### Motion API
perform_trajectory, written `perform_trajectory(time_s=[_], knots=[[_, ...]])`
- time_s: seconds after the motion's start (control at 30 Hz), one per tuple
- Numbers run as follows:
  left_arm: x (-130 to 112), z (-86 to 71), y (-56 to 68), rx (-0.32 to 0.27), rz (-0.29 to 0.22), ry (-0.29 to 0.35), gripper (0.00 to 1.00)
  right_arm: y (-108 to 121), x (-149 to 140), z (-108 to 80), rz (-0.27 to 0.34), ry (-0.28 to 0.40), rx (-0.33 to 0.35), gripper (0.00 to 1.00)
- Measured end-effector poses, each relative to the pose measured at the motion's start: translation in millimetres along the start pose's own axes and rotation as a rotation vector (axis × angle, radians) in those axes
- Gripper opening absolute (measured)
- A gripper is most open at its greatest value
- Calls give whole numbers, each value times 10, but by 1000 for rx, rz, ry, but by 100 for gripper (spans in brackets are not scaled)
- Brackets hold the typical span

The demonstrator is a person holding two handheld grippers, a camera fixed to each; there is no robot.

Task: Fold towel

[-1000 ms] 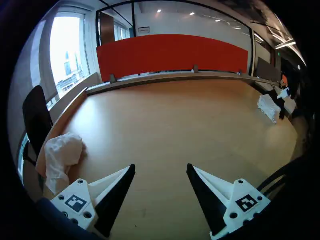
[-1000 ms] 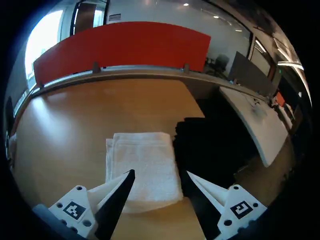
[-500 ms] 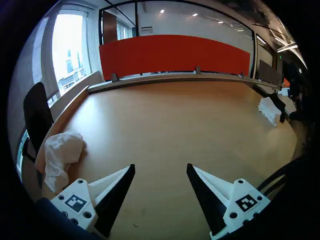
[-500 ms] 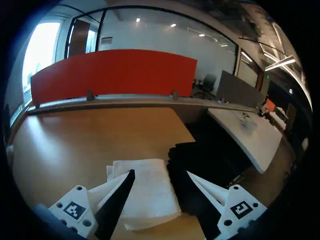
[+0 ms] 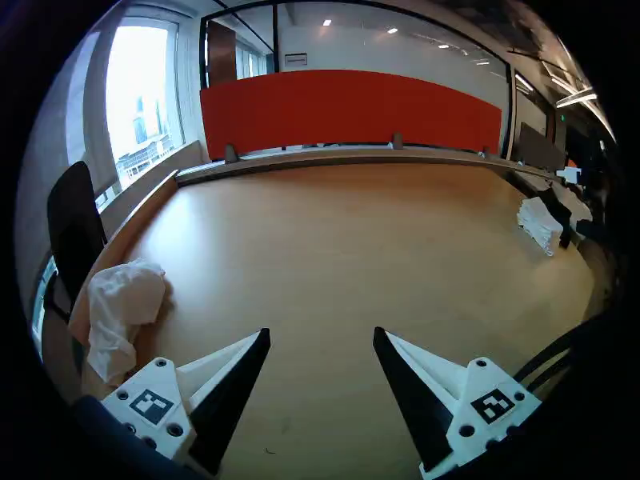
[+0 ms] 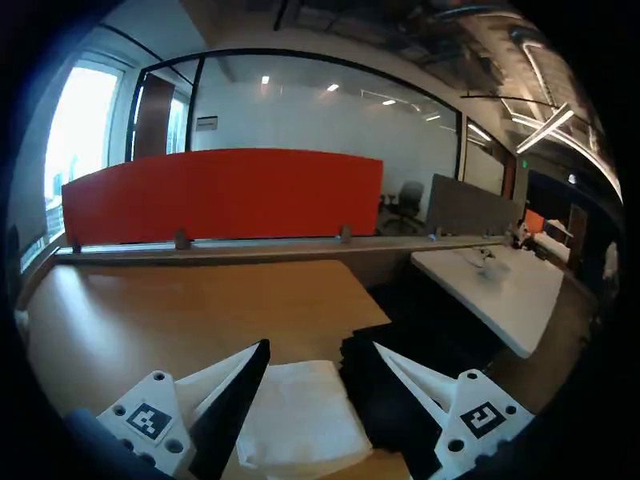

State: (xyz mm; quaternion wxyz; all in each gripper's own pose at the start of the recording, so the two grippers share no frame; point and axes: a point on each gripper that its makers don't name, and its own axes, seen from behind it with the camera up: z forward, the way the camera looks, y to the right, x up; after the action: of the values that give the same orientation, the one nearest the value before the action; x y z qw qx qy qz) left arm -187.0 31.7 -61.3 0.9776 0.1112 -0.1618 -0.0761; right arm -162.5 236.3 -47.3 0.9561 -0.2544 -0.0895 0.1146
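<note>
A crumpled white towel [image 5: 120, 308] lies at the wooden table's left edge, left of and just beyond my left gripper [image 5: 320, 352], which is open and holds nothing. A folded white towel stack [image 5: 538, 224] rests at the table's far right; the same folded towel stack [image 6: 300, 416] sits on the table directly below and between the fingers of my right gripper [image 6: 320, 364]. That gripper hovers open above it, apart from the cloth.
The wooden table [image 5: 352, 232] stretches ahead to a red divider panel [image 5: 352, 108]. A black chair [image 5: 72, 224] stands past the left edge. In the right gripper view a dark gap [image 6: 432, 352] drops off right of the table, with a white desk [image 6: 496, 296] beyond.
The right gripper has risen and tilted upward, so the folded towel slid down toward the bottom of its view. The left gripper stays almost still.
</note>
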Motion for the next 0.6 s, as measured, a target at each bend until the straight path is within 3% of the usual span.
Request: perform_trajectory(time_s=[0.4,0.6], knots=[[4,-4,-6,-1,1,1,96,-338,560,-107,12,165,72,89],[13,0,1,-3,2,5,96,-530,719,-144,-12,202,110,90]])
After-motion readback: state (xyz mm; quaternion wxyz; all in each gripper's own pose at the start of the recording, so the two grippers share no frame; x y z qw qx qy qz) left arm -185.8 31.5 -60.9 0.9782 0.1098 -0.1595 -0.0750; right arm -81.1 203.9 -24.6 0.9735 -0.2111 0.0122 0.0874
